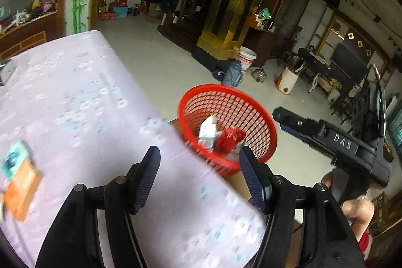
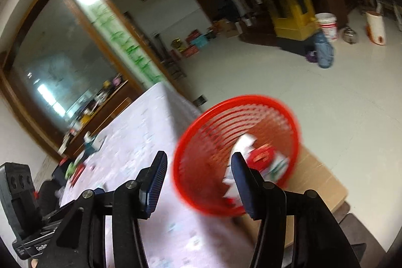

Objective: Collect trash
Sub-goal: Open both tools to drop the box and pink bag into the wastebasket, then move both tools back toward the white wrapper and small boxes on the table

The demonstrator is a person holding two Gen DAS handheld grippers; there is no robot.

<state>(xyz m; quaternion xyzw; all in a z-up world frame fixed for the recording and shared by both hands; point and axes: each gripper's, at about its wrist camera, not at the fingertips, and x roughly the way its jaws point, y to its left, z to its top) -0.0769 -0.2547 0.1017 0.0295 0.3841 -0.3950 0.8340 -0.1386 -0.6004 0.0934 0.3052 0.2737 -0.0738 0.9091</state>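
We see the left gripper [image 1: 199, 176] at 6 o'clock in the left wrist view, jaws spread wide, nothing between the ribbed pads; through the gap we see only the tablecloth and the near rim of the basket. The table [image 1: 75, 97], under a pale lilac patterned cloth, fills the view from 8 to 11 o'clock. The red mesh basket [image 1: 263, 127] sits just past the table's edge, right of centre toward 4 o'clock, on a brown cardboard box [image 1: 236, 182] at floor level. Inside the basket we note a white carton [image 1: 208, 133] upright and a red crumpled wrapper [image 1: 230, 140] touching it on its right. On the cloth at 8 o'clock lie an orange box [image 1: 21, 189] and a teal packet [image 1: 13, 160], touching each other, both blurred. At 3 to 4 o'clock the right gripper [image 1: 284, 117] points toward the basket, a hand [image 1: 356, 207] below it on the handle; from this side we cannot judge its gap. The right wrist view settles it: the right gripper [image 2: 198, 182] also stands wide open and holds nothing. There the basket [image 2: 191, 167] lies at centre toward 5 o'clock, heavily blurred, white and red trash [image 2: 261, 157] in its bottom, the cardboard box [image 2: 316, 177] under it. Table [image 2: 140, 132] runs from 6 to 10 o'clock, small items at its far end too smeared to name.
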